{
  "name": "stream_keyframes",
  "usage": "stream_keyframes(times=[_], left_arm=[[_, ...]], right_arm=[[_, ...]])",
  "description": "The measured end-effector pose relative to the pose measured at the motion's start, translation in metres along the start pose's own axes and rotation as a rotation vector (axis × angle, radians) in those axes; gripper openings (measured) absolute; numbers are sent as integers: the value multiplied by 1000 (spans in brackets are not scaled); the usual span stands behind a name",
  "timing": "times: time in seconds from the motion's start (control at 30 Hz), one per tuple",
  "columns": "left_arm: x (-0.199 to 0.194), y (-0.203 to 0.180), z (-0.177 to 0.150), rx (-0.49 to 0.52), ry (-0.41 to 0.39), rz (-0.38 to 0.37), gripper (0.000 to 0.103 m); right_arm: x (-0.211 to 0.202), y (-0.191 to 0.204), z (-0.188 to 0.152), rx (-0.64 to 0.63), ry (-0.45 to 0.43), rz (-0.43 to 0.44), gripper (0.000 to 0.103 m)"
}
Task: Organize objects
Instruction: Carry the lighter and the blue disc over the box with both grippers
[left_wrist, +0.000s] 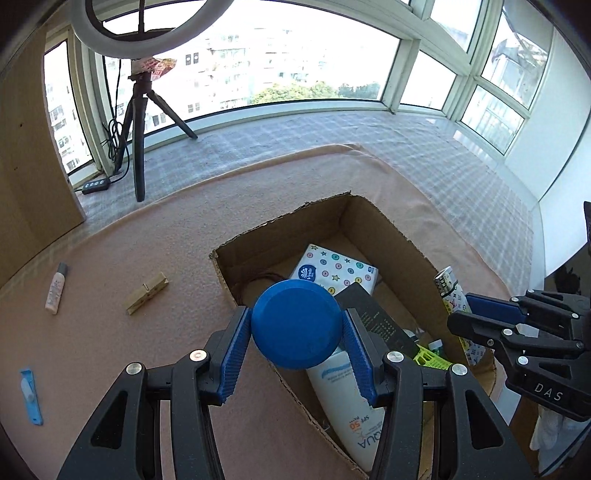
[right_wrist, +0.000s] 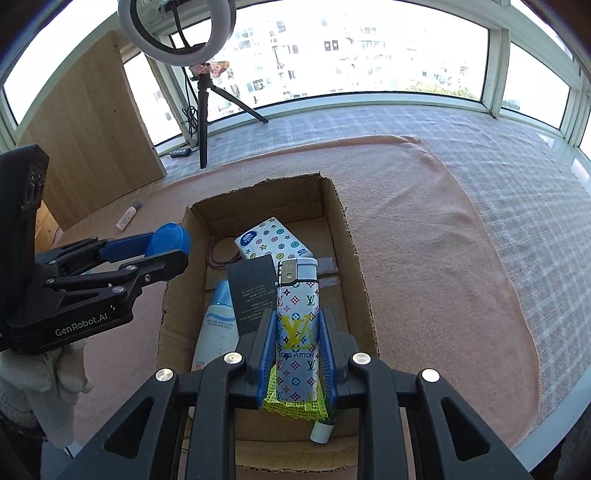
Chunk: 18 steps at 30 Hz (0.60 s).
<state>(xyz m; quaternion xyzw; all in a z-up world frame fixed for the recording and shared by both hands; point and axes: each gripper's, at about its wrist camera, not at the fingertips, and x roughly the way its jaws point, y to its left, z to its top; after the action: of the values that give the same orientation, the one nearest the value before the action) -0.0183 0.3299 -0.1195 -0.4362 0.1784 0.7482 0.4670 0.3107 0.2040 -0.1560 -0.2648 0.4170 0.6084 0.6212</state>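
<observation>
Pink cloth (left_wrist: 110, 350): on your far left it carries a blue strip (left_wrist: 31, 397), a small tube (left_wrist: 56, 288) and a wooden clothespin (left_wrist: 147, 293).
Left gripper (left_wrist: 297, 332): you have it clamped on a blue round lid (left_wrist: 296, 324), over the box's near-left edge.
Cardboard box (right_wrist: 351, 258): holds a patterned tissue pack (right_wrist: 274, 239), a black card (right_wrist: 253, 291), a sunscreen bottle (right_wrist: 218, 325) and a yellow mesh basket (right_wrist: 295, 404).
Right gripper (right_wrist: 297, 354): your jaws sit narrow, pinching a monogram lighter (right_wrist: 297, 314) upright above the box.
</observation>
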Motion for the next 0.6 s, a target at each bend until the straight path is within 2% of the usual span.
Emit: stream_keyframes(times=[0.23, 0.27, 0.3, 0.37, 0.4, 0.6], left_arm=[[1, -2, 1, 6, -1, 10, 54], [0, -2, 0, 8, 1, 6, 57], [0, -3, 0, 12, 9, -2, 66], [-5, -2, -1, 11, -8, 6, 67], [-6, -1, -2, 11, -9, 6, 67], [-19, 5, -6, 4, -25, 11, 67]], right_arm=[[2, -4, 2, -1, 4, 5, 21], [2, -4, 2, 1, 3, 17, 22], [2, -4, 2, -1, 6, 34, 24], [0, -2, 1, -9, 3, 46, 48], [-2, 0, 0, -16, -7, 39, 52], [-4, 8, -4, -18, -6, 42, 54]])
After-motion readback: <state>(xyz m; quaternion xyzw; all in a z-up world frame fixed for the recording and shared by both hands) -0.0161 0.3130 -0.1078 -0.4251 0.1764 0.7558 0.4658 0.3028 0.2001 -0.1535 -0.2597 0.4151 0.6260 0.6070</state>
